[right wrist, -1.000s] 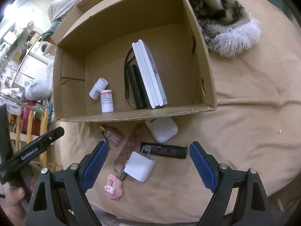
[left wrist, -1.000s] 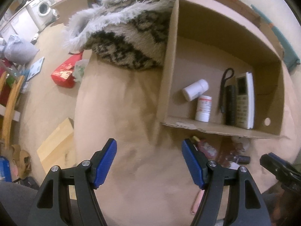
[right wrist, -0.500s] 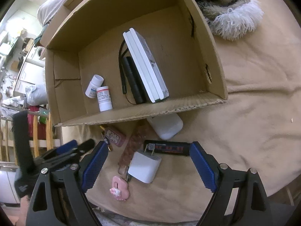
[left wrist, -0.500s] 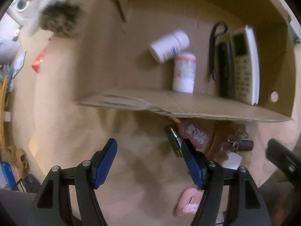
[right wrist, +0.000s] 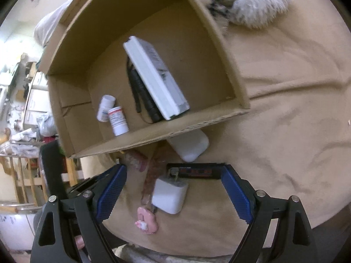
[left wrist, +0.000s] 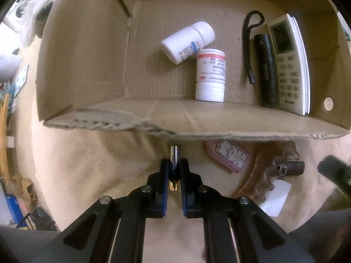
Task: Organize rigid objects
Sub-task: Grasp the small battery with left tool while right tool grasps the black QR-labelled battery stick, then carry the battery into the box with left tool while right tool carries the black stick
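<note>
Cardboard box wall beyond pinched lighter

Readable text is sparse. White remote control, lying in the cardboard box: brand mark at its near end reads "GREE", small and soft. Pill bottle with red band: several lines of print on its label, upside down in the left wrist view, too small to read. Second white bottle: blue-marked label, print illegible. Black bar on the blanket: red markings, unreadable.
</note>
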